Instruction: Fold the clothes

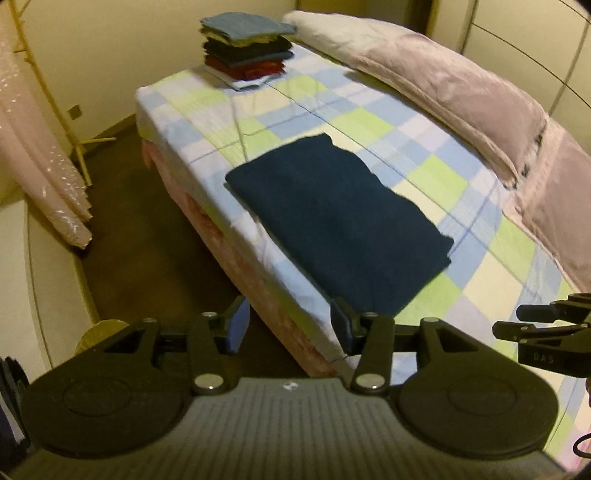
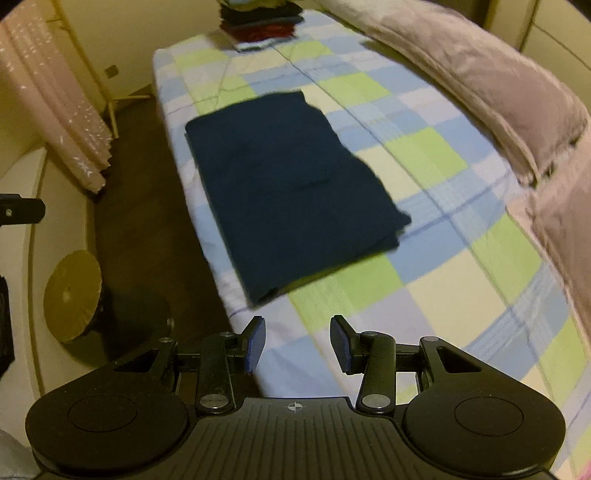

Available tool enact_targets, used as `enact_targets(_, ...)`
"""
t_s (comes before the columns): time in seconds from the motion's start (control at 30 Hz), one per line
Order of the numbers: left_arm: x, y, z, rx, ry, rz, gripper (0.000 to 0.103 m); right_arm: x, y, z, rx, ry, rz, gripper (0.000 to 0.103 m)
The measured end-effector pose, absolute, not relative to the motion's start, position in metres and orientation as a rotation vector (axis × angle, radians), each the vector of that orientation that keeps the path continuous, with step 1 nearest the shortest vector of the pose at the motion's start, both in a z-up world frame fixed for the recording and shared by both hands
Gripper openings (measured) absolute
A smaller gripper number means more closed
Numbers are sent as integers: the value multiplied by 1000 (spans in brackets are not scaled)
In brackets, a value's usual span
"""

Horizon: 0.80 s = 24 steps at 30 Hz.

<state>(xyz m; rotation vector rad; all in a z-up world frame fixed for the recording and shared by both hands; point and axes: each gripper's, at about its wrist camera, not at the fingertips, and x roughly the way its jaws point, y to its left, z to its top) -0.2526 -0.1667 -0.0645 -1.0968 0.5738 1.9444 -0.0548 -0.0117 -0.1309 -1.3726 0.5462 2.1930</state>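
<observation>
A dark blue folded garment point(image 1: 332, 218) lies flat on the checked bed sheet point(image 1: 436, 177); it also shows in the right wrist view point(image 2: 291, 188). A stack of folded clothes point(image 1: 245, 51) stands at the far end of the bed, partly cut off in the right wrist view point(image 2: 266, 22). My left gripper point(image 1: 288, 328) is open and empty, held above the near edge of the garment. My right gripper point(image 2: 297, 341) is open and empty, above the sheet just short of the garment. The right gripper's side shows at the left wrist view's right edge point(image 1: 546, 332).
A pinkish quilt and pillow point(image 1: 461, 85) lie along the bed's right side. A pink curtain point(image 1: 40, 162) and a yellow stand point(image 1: 74, 122) are on the left by the wall. A round gold stool point(image 2: 72, 291) stands on the dark floor.
</observation>
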Motion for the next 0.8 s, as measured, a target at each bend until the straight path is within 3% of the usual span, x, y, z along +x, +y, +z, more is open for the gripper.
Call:
enact_targets(0.33,-218,-127,-64,-1122,503,2035,46,-29,49,-127,-1396,466,2281,43)
enact_targets(0.47,-214,-118,-81,-1182,399,2032,47,-17,79,-136,-1403,504,2309,43)
enact_targets(0.6,-218,-117,-114,-1252,247,2012,49,-2,118,-152,-1386,660,2324,43)
enact_targets(0.8,-229,-114,-194,-1448,32,1991,49,25,186,-203,-1276,1101,2278,43)
